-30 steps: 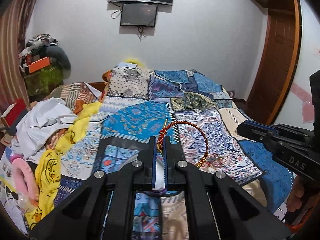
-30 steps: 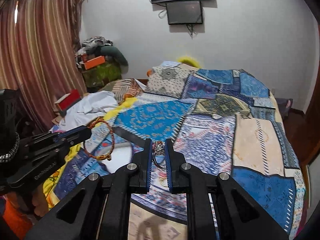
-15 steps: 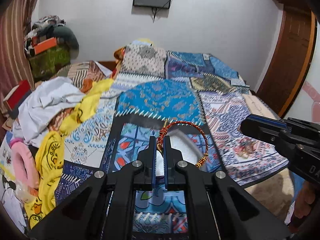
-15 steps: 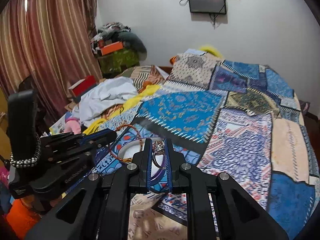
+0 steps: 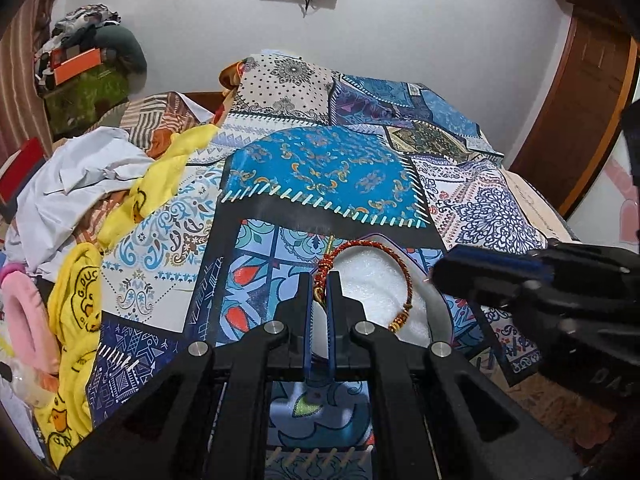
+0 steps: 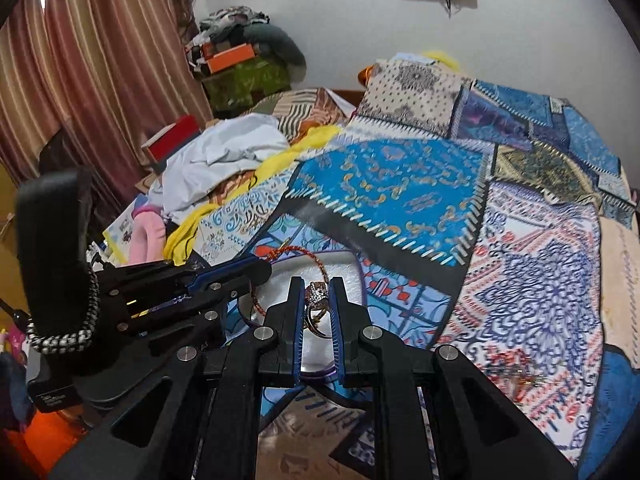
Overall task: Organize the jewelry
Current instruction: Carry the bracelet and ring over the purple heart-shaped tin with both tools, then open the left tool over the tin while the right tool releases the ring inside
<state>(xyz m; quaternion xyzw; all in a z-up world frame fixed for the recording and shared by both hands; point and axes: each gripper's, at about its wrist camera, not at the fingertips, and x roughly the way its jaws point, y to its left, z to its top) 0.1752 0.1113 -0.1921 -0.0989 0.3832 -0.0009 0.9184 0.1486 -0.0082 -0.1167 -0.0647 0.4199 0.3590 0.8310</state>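
My left gripper point(image 5: 319, 280) is shut on a red and gold thread bracelet point(image 5: 374, 248), held just above a white foam-lined tray point(image 5: 372, 280) lying on the patchwork bedspread. My right gripper point(image 6: 318, 286) is shut on a jewelled ring point(image 6: 317, 294) and holds it over the same tray point(image 6: 340, 266). In the right wrist view the left gripper point(image 6: 256, 270) comes in from the left with the bracelet point(image 6: 316, 258) hanging over the tray. In the left wrist view the right gripper point(image 5: 448, 276) sits blurred at the tray's right edge.
The patchwork bedspread point(image 5: 320, 168) covers the bed. A pile of white and yellow clothes point(image 5: 100, 176) and a pink item point(image 5: 24, 312) lie on the left. A wooden door point(image 5: 580, 112) stands at the right, curtains point(image 6: 80, 80) at the left.
Both grippers have tilted down and moved closer to the bed and to each other. They now hold the bracelet and the ring directly over the white tray.
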